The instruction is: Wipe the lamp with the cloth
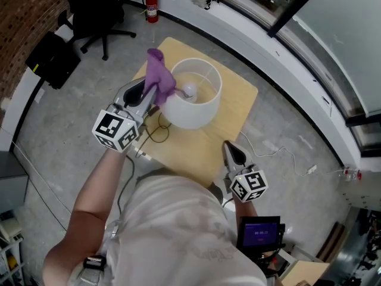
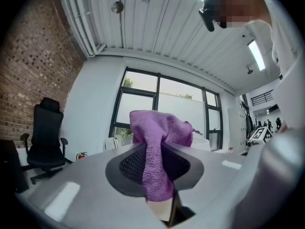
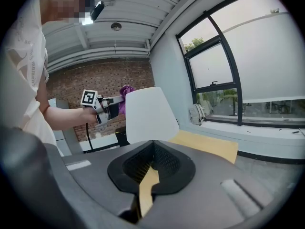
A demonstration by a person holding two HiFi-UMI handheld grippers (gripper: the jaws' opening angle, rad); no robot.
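A lamp with a white drum shade (image 1: 191, 100) and a bare bulb (image 1: 189, 90) stands on a small yellow table (image 1: 235, 109). My left gripper (image 1: 153, 97) is shut on a purple cloth (image 1: 158, 75), which rests against the shade's left rim. In the left gripper view the cloth (image 2: 159, 142) bunches up above the jaws and hangs down between them. My right gripper (image 1: 228, 148) hovers at the table's front edge, shut and holding nothing. The right gripper view shows the shade (image 3: 147, 116) ahead, with the cloth (image 3: 125, 92) at its left side.
A black cable (image 1: 156, 133) loops on the table by the lamp's base. A white cable (image 1: 286, 157) trails over the floor to the right. An office chair (image 1: 95, 11), a fire extinguisher (image 1: 153, 6) and a black case (image 1: 53, 58) stand at the back left.
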